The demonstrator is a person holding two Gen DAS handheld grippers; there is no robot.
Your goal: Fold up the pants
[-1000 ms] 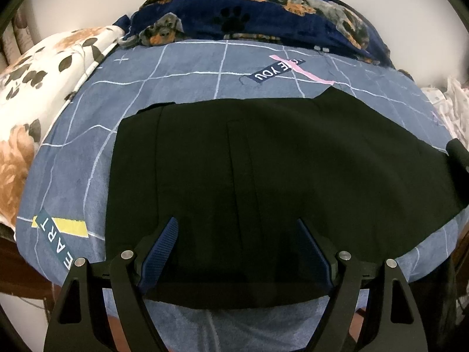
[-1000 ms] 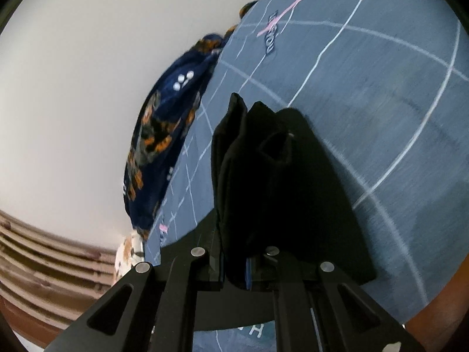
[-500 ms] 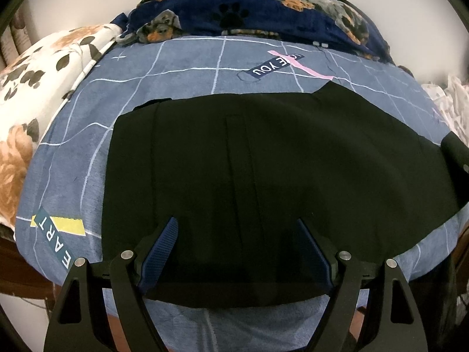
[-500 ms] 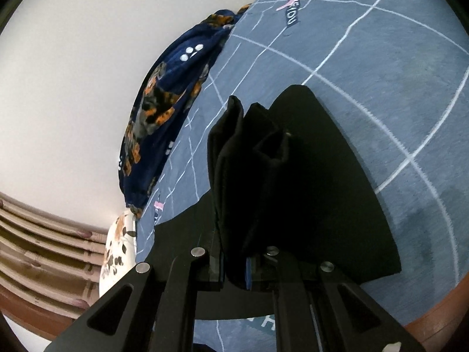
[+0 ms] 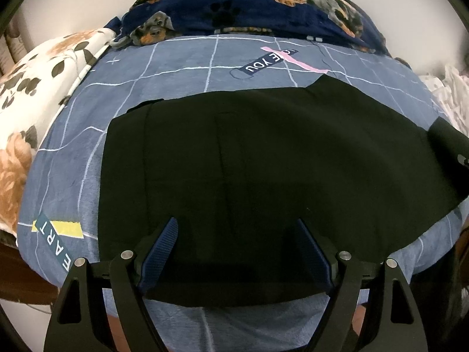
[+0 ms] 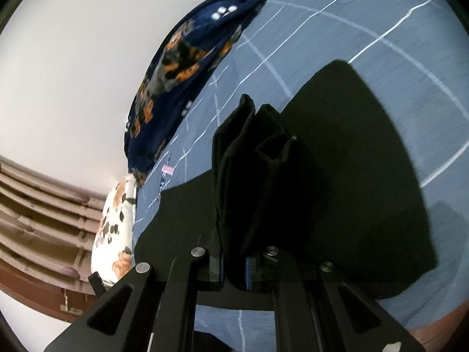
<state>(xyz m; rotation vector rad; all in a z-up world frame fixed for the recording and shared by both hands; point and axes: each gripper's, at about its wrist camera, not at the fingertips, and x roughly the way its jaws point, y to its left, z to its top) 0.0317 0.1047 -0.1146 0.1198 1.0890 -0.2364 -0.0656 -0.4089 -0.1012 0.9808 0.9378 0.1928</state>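
Observation:
Black pants (image 5: 263,158) lie spread flat across a blue-grey bedspread (image 5: 181,58). My left gripper (image 5: 236,234) is open, its blue-padded fingers hovering over the near edge of the pants, holding nothing. My right gripper (image 6: 234,275) is shut on a bunched fold of the pants (image 6: 249,152) and holds it lifted above the bed. The rest of the black cloth (image 6: 351,161) trails down onto the bedspread. The right gripper's body shows at the right edge of the left wrist view (image 5: 451,146).
A navy dog-print blanket (image 5: 249,3) is heaped at the far side of the bed. A white floral pillow (image 5: 26,88) lies at the left. White crumpled cloth (image 5: 451,88) sits at the far right. A wooden slatted headboard (image 6: 38,211) shows at the left in the right wrist view.
My right gripper has carried the held fold further along the bed, so more black cloth lies beneath and beside it. My left gripper has stayed nearly still and open.

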